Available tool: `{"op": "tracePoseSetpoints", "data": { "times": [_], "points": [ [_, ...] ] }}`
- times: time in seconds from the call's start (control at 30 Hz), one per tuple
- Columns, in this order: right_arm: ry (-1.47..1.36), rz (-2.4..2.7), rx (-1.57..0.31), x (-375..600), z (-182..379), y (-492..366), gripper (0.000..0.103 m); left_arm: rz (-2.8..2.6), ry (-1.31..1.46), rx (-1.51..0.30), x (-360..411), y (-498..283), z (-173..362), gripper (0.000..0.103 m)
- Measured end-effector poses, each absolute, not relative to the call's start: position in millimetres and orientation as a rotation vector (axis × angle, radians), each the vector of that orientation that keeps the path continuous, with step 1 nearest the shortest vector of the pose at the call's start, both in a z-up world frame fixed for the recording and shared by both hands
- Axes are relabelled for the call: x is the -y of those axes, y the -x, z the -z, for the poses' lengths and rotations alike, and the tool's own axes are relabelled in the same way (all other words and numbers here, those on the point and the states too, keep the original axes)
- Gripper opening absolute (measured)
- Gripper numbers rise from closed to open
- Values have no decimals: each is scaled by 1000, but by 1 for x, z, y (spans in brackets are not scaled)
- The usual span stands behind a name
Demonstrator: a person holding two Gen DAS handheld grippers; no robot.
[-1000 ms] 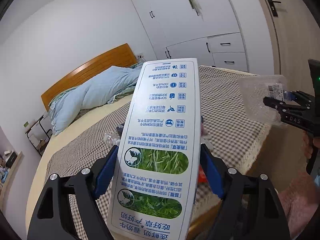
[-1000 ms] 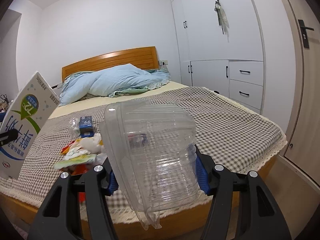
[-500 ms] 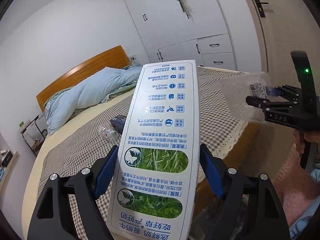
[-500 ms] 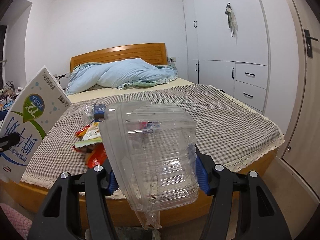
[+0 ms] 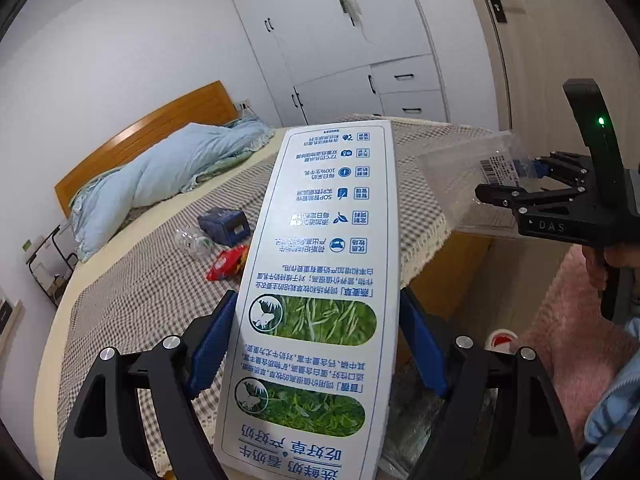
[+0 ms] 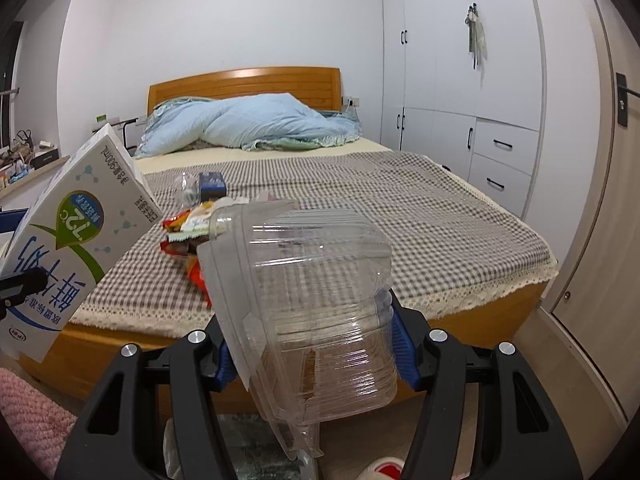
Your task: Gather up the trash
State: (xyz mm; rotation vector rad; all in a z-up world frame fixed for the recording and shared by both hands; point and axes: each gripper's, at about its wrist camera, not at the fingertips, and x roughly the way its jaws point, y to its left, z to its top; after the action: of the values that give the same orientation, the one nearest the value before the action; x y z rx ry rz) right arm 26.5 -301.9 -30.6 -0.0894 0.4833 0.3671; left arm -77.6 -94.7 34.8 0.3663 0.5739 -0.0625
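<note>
The left tongs (image 5: 316, 344) are clamped on a milk carton (image 5: 320, 280), gripped near one end so most of it sticks out ahead; if the grip loosens, the long free part could swing and the carton slide out. The right tongs (image 6: 312, 356) are clamped on a clear tub (image 6: 304, 312), thin and springy by the look of it, which could buckle or pop free under a hard squeeze. Both are held off the foot of the bed (image 6: 440, 232), above a clear bag (image 6: 248, 452) on the floor that is only partly in view, so a careless drop could miss it. Counted: one carton, one tub, two tongs; on the bed one blue box (image 5: 224, 226), one crumpled bottle (image 5: 192, 240), and a heap of wrappers (image 6: 192, 232) I cannot count.
</note>
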Motion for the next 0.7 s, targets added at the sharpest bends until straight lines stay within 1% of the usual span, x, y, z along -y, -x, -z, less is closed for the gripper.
{"op": "tracePoseSetpoints", "data": {
  "times": [0.33, 0.7],
  "points": [
    [125, -364, -539, 299, 46, -15, 59, 83, -373, -608, 94, 90, -21, 77],
    [161, -358, -633, 304, 81, -8, 59, 124, -363, -672, 96, 92, 1, 77]
  ]
}}
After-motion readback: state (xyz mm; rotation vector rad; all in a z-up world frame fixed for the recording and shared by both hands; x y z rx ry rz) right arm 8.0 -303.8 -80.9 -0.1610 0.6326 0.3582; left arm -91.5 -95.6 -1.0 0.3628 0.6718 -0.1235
